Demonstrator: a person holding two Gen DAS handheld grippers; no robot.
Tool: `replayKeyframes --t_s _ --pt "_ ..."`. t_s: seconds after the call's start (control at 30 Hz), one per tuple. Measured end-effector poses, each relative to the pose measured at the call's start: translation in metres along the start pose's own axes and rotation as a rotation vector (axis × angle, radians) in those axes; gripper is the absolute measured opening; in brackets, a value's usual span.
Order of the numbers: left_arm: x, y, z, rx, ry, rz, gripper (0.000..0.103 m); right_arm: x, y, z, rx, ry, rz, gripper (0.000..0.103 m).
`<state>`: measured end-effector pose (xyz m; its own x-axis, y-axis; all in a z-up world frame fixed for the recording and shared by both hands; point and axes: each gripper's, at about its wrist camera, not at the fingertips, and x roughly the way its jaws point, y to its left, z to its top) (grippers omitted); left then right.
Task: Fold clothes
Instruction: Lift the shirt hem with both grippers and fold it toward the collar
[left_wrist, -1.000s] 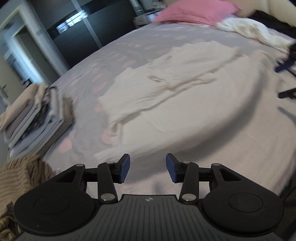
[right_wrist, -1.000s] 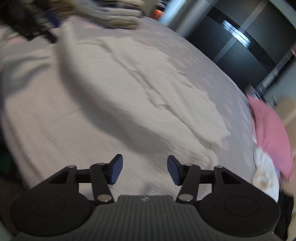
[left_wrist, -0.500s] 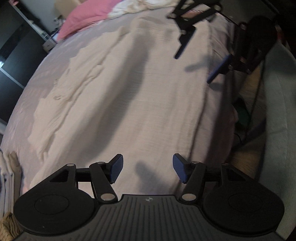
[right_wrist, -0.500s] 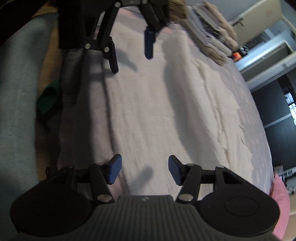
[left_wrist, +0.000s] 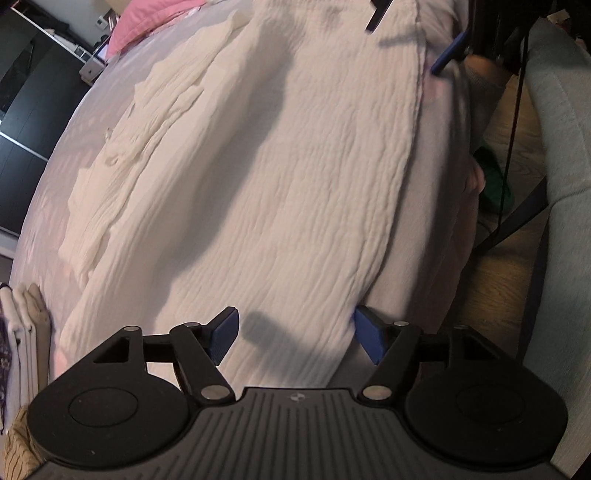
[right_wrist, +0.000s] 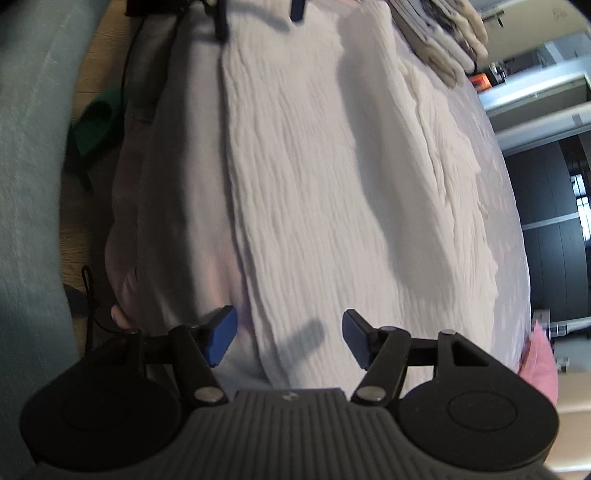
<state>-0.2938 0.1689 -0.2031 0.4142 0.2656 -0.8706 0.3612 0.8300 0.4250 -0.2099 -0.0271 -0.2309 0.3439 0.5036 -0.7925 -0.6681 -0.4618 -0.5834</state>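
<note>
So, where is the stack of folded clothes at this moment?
In the right wrist view the stack of folded clothes lies at top right on the bed, just beyond the spread white garment.

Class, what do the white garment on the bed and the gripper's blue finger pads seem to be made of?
White garment: probably crinkled cotton gauze, matte; fine wavy ridges run along it. Left gripper finger pads: likely rubber or soft plastic, matte blue with fine ribbing.

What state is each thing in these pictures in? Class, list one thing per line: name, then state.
white garment: spread flat on the bed, far edge rumpled, not yet folded
left gripper: open, at the garment's near edge
right gripper: open, over the garment's edge
stack of clothes: folded, piled on the bed
pink pillow: lying on the bed
</note>
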Motion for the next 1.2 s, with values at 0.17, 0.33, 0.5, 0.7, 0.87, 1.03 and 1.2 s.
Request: replayKeyframes --t_s 0.17,0.33,0.5,0.7,0.87,1.03,1.2 --pt "-0.001 0.008 -0.007 -0.032 0.037 0.028 0.070 0.003 -0.006 -0.009 0.004 0.036 -0.025 0.069" --pt "0.004 0.015 -0.013 -0.042 0.097 0.109 0.072 0.012 -0.013 -0.019 -0.006 0.129 -0.097 0.069" --pt "0.007 0.018 -0.018 -0.021 0.146 0.157 0.073 0.020 -0.022 -0.029 0.027 0.201 -0.136 0.069" --pt "-0.005 0.009 -0.024 0.063 0.060 0.076 0.066 0.017 -0.030 -0.034 0.081 0.205 -0.156 0.069" --pt "0.001 -0.003 -0.028 0.153 0.093 0.100 0.071 0.019 -0.037 -0.038 0.114 0.213 -0.142 0.069" --pt "0.002 0.015 -0.025 0.044 0.109 0.121 0.051 0.022 -0.035 -0.039 0.105 0.227 -0.165 0.068" --pt "-0.007 0.032 -0.021 -0.076 0.074 0.159 0.012 0.023 -0.036 -0.038 0.096 0.240 -0.182 0.014"
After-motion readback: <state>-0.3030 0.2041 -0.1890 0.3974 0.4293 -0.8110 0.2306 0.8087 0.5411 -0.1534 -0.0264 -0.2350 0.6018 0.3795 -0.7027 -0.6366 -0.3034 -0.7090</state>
